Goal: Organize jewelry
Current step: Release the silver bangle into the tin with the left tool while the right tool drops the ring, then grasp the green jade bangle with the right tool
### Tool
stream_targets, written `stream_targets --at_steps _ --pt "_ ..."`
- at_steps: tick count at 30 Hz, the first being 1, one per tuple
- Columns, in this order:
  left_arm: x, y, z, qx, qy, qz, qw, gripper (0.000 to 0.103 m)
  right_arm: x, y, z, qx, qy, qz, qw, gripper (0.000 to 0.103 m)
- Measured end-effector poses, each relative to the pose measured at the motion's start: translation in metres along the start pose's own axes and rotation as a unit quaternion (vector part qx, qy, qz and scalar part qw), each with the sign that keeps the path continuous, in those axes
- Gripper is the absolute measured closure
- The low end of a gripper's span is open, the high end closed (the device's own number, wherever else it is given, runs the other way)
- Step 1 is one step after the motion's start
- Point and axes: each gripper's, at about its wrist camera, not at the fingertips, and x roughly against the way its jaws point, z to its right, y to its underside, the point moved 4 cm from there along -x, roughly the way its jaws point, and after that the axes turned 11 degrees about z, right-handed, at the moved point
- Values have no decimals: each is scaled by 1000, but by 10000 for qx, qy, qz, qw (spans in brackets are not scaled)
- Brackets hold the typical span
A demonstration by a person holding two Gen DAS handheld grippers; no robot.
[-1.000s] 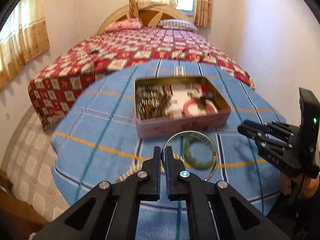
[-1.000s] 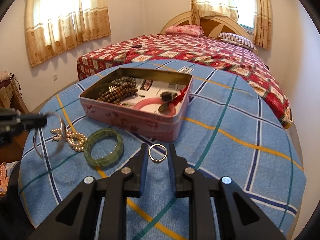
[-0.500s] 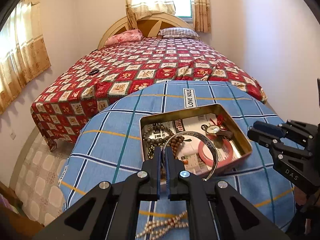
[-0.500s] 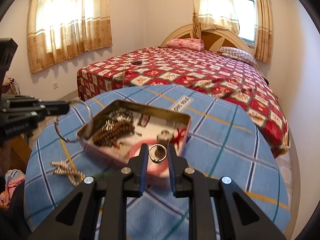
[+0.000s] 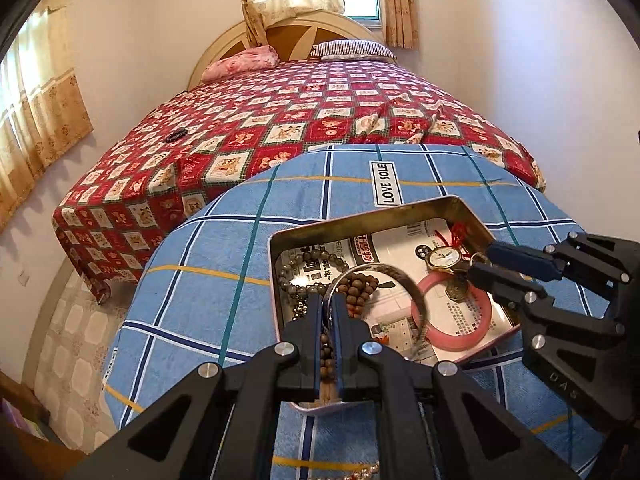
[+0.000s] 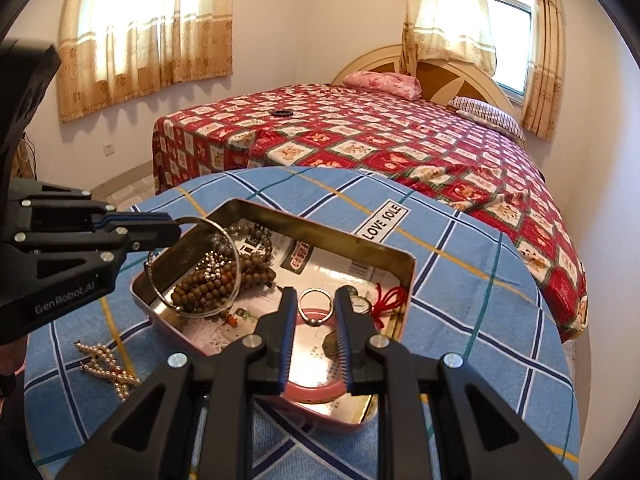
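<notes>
A pink tin box (image 5: 276,280) (image 6: 406,276) sits on the blue checked tablecloth. It holds brown bead strings (image 6: 208,284), a pink bangle (image 5: 456,340) and a small watch (image 5: 442,258). My left gripper (image 5: 329,300) (image 6: 172,230) is shut on a silver bangle (image 5: 400,276) (image 6: 236,252) and holds it above the box's left part. My right gripper (image 6: 316,300) (image 5: 482,266) is shut on a small silver ring (image 6: 316,308), held above the box's right part over the pink bangle.
A pearl necklace (image 6: 106,364) lies on the cloth left of the box. A bed with a red patterned cover (image 5: 280,128) stands right behind the round table. A "LOVE SOLE" label (image 5: 386,183) is on the cloth behind the box.
Both grippers have moved forward from the near side of the table to above the open box, carrying the silver bangle and the ring. The green bangle has left view.
</notes>
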Motion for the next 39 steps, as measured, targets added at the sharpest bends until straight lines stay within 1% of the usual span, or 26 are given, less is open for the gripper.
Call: stream_targets --at_steps 4,6,7,8,9,10,11,13,17,20,26,29,32,35,37,39 --pt "-3 0 1 -39 -28 -27 10000 94 -2 4 0 50 108 -51 9999 81" --pt "-3 -1 -1 -44 -137 -43 9999 86 -3 6 0 39 174 -79 9998 75" --pt "-2 -1 -2 -51 -181 -26 9998 70 -2 6 1 17 199 -79 9998 66" --pt "1 -1 -3 -50 -233 25 9997 47 0 7 2 -14 219 -66 9997 63" --pt "5 -2 -4 -49 -311 117 9994 37 3 8 2 -40 238 -60 9997 62" --pt "8 -3 -6 -59 -357 195 9992 29 5 10 2 -54 263 -80 9996 60" --pt "12 -3 -7 -62 -338 251 9991 29 8 12 2 -67 294 -100 9995 55" --pt "17 -2 -10 1 -291 271 9992 29 12 14 2 -107 338 -98 9993 52" --pt "29 7 -23 194 -390 296 9986 29 28 22 -1 -207 354 -116 9991 52" --pt "35 21 -32 301 -529 222 9979 29 35 28 -4 -255 361 -142 9989 47" --pt "48 59 -48 553 -833 3 9950 29 49 41 -10 -379 369 -219 9984 47" --pt "52 80 -51 718 -881 -148 9934 29 52 49 -16 -440 302 -287 9982 46" --pt "53 95 -49 780 -901 -267 9925 29 47 55 -27 -350 231 -417 9982 46" --pt "49 103 -47 826 -927 -375 9916 29 36 59 -37 -295 120 -550 9980 46" --pt "48 105 -45 800 -909 -396 9919 29 29 66 -41 -200 154 -785 9966 46" --pt "47 106 -44 774 -921 -418 9919 29 27 69 -38 -234 182 -877 9957 48"
